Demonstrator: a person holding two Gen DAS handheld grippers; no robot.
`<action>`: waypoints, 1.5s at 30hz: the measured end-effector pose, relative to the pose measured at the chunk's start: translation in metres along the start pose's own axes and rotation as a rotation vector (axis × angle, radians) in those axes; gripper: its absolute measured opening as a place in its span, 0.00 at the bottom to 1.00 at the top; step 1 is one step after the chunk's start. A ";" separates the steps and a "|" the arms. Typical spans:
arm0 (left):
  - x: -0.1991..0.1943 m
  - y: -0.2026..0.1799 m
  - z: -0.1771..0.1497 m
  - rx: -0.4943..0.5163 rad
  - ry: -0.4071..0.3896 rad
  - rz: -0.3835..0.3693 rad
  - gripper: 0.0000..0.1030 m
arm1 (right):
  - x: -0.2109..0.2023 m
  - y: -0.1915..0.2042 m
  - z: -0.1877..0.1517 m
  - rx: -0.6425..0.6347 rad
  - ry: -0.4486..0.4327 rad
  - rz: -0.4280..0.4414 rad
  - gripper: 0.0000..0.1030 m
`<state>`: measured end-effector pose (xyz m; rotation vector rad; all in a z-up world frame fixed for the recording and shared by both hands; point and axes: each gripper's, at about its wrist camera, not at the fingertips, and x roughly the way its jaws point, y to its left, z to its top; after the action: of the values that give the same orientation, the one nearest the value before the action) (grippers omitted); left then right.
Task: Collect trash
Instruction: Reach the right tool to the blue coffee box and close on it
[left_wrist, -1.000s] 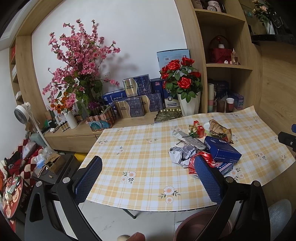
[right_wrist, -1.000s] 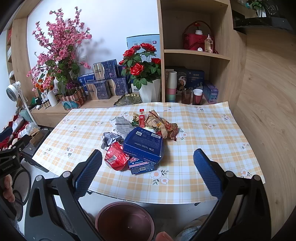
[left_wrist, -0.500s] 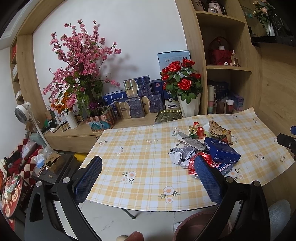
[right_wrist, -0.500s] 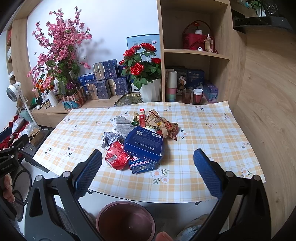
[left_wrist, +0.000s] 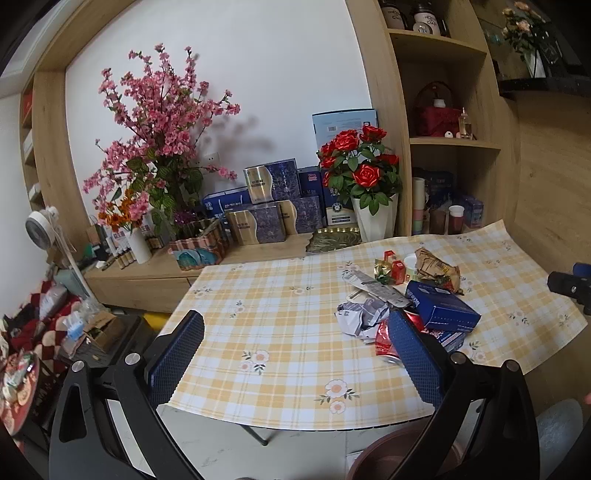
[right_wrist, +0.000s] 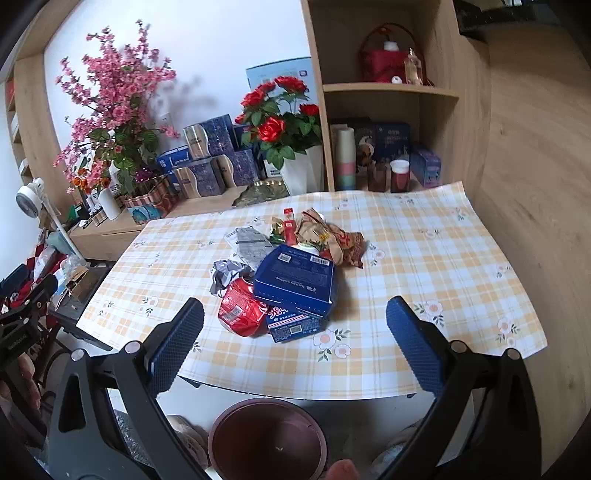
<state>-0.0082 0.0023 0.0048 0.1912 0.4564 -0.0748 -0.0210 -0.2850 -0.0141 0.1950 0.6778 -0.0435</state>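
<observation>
Trash pile heaped mid-table on the checked cloth: blue box on top, red wrapper and a smaller carton at its near edge, crumpled paper to the left, brown bag behind. Brown bin on the floor below the near table edge. Right gripper spread wide, empty, held short of the pile. Left gripper likewise spread, empty, its right pad overlapping the pile in view.
</observation>
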 end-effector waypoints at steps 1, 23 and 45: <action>0.002 0.004 -0.001 -0.027 -0.002 -0.037 0.95 | 0.002 0.000 0.000 -0.002 -0.001 -0.002 0.95; 0.080 0.007 -0.051 -0.131 0.120 -0.192 0.95 | 0.160 0.044 -0.026 -0.483 0.055 -0.182 0.94; 0.133 0.011 -0.082 -0.218 0.325 -0.262 0.95 | 0.247 0.049 -0.023 -0.485 0.146 -0.159 0.54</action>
<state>0.0768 0.0261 -0.1249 -0.0744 0.8080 -0.2520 0.1622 -0.2272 -0.1783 -0.3255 0.8280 -0.0162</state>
